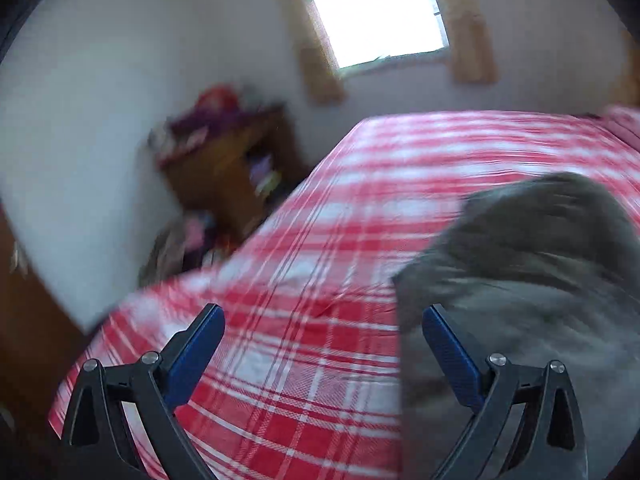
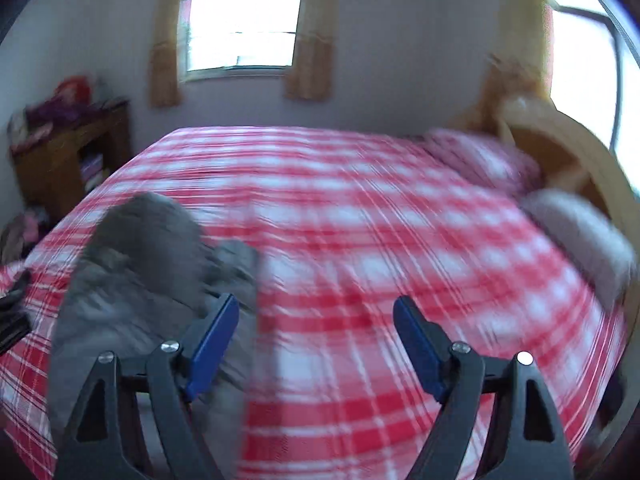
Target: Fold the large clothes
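A grey garment (image 1: 532,280) lies bunched on the red-and-white checked bedspread (image 1: 312,264); it fills the right of the left wrist view. My left gripper (image 1: 323,316) is open above the bedspread, its right blue pad at the garment's left edge, with nothing between the pads. In the right wrist view the same grey garment (image 2: 140,272) lies at the left on the bedspread (image 2: 360,220). My right gripper (image 2: 316,306) is open; its left finger stands in front of the garment's right edge, and only bedspread shows between the pads. Both views are motion-blurred.
A wooden shelf unit (image 2: 68,156) with piled clothes stands by the wall left of the bed. A checked pillow (image 2: 480,160), a pale folded item (image 2: 580,240) and a wooden headboard (image 2: 576,152) are at the right. A curtained window (image 2: 240,24) is behind the bed.
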{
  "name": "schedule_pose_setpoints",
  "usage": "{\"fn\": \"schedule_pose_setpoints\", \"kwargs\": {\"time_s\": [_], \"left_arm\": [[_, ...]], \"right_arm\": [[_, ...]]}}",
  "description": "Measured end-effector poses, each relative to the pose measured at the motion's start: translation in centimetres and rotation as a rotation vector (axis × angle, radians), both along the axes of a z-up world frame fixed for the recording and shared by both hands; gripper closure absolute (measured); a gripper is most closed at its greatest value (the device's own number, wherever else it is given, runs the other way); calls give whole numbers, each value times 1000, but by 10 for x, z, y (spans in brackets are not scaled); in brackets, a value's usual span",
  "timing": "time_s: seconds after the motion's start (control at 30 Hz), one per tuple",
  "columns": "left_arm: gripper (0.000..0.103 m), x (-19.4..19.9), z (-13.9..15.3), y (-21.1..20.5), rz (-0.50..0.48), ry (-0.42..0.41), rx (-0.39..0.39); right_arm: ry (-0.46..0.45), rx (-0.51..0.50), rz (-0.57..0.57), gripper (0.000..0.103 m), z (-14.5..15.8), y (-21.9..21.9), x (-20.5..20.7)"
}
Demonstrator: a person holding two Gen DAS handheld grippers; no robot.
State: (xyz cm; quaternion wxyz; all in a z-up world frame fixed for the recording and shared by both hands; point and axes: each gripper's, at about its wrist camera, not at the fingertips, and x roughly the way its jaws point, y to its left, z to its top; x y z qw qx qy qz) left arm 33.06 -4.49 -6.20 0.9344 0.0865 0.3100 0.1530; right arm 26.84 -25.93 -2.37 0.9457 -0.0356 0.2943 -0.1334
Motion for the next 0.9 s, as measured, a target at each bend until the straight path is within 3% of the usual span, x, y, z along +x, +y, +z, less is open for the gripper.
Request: {"fn": "schedule_pose_setpoints", "kwargs": {"time_s": [0.03, 0.13, 0.27, 0.3, 0.33, 0.4, 0.43, 0.53, 0.63, 0.77, 0.9], "left_arm": [[4, 9, -6, 8, 29, 16, -25], [4, 24, -20, 23, 64, 50, -79], [4, 36, -35, 17, 14, 62, -125], [4, 38, -36, 14, -5, 59, -121], [4, 36, -36, 10, -16, 54, -115], [4, 42, -37, -2, -52, 31, -98], [4, 45, -36, -7, -61, 27, -92], [4, 49, -35, -30, -102, 17, -71], [4, 43, -32, -56, -152, -6, -15], [4, 30, -35, -93, -212, -59, 120], [4, 33, -58, -117, -247, -52, 244]], "right_arm": [[11, -44, 35, 20, 8, 26, 18], [75, -43, 94, 17, 8, 73, 60], [158, -48, 99, 18, -20, 100, 113], [189, -18, 84, 24, -32, 97, 125], [207, 13, 72, 38, -39, 92, 126], [259, 75, 55, 52, -61, 79, 126], [262, 89, 55, 63, -72, 72, 119], [225, 159, 41, 80, -90, 50, 91], [163, 240, 9, 86, -99, 26, 68], [102, 312, -41, 86, -109, 6, 55], [88, 363, -47, 86, -126, -4, 57]]}}
